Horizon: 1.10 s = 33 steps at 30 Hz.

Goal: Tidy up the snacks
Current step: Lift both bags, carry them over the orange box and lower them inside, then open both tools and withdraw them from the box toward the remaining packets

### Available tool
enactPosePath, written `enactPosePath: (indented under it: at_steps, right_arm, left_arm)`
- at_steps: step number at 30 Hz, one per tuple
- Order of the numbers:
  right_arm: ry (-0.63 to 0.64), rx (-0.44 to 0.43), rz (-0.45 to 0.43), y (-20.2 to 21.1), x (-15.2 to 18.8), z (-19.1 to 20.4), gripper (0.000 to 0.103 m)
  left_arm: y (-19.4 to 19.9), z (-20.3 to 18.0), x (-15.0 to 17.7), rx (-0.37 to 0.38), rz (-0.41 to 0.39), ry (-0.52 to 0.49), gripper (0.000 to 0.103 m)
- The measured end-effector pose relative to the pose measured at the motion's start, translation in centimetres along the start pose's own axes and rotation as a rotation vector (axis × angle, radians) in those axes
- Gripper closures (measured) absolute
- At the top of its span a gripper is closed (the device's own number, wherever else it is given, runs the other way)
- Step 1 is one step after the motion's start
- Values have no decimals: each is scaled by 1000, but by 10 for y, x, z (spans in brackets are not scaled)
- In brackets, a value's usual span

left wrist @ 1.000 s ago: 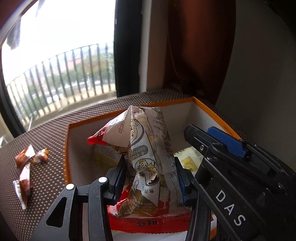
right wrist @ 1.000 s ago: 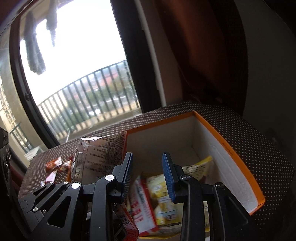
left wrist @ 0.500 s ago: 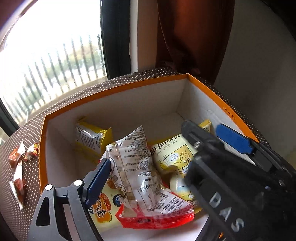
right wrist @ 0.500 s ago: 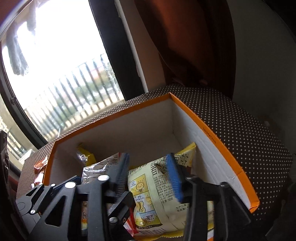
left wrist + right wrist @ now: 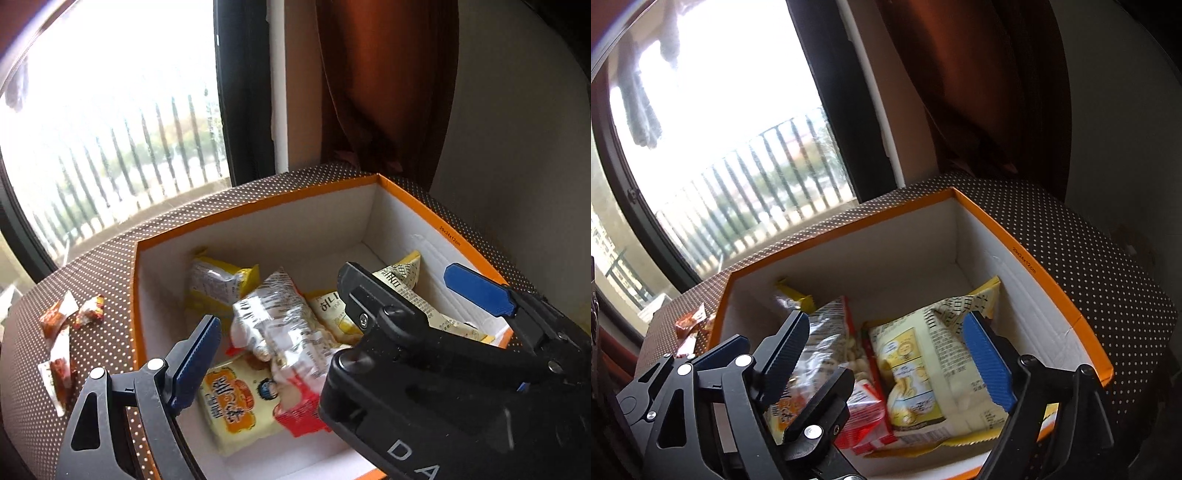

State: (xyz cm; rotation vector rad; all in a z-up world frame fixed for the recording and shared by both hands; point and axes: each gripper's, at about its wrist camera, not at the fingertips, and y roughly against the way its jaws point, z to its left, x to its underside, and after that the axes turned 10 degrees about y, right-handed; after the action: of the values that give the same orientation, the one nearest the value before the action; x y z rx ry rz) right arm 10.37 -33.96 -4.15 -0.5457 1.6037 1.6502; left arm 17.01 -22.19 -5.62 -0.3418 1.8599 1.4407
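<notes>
An orange-rimmed white box (image 5: 258,206) (image 5: 1049,280) stands on a brown dotted tablecloth and holds several snack packs. A clear packet with a red base (image 5: 284,332) (image 5: 834,339) lies loose on a yellow pack with an orange label (image 5: 236,406). My left gripper (image 5: 299,350) hangs open over that clear packet without touching it; its right finger is hidden behind my right gripper's black body. My right gripper (image 5: 886,325) (image 5: 417,288) has its jaws opening above a pale yellow pack (image 5: 923,362) that lies free between them.
Another yellow pack (image 5: 218,284) leans in the box's back left corner. Small red-and-white wrapped sweets (image 5: 62,332) (image 5: 690,321) lie on the cloth left of the box. A window with railings, a dark curtain and a pale wall stand behind.
My left gripper let go of the clear red-based packet, which dropped flat into the box. My right gripper's jaws spread apart, leaving the pale yellow pack lying in the box.
</notes>
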Motion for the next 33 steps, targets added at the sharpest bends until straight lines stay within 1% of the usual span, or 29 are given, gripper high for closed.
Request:
enactPosePath:
  at_steps: [6,9,22,33]
  right_arm:
    - [21,-8,-22,13,1,20,15]
    - [34,-10,-35,20,1,32,15]
    - [122,-17,-90,49,2,92,15]
    - [196,-53,-129,61,1,150,12]
  left_arm:
    - [23,13,5,-16,-41,14,16]
    - [39,20,8,-29,-76,18,16]
    - [81,71,13,-51,-165,74,16]
    - [115,122,23,-90,-226,134,15]
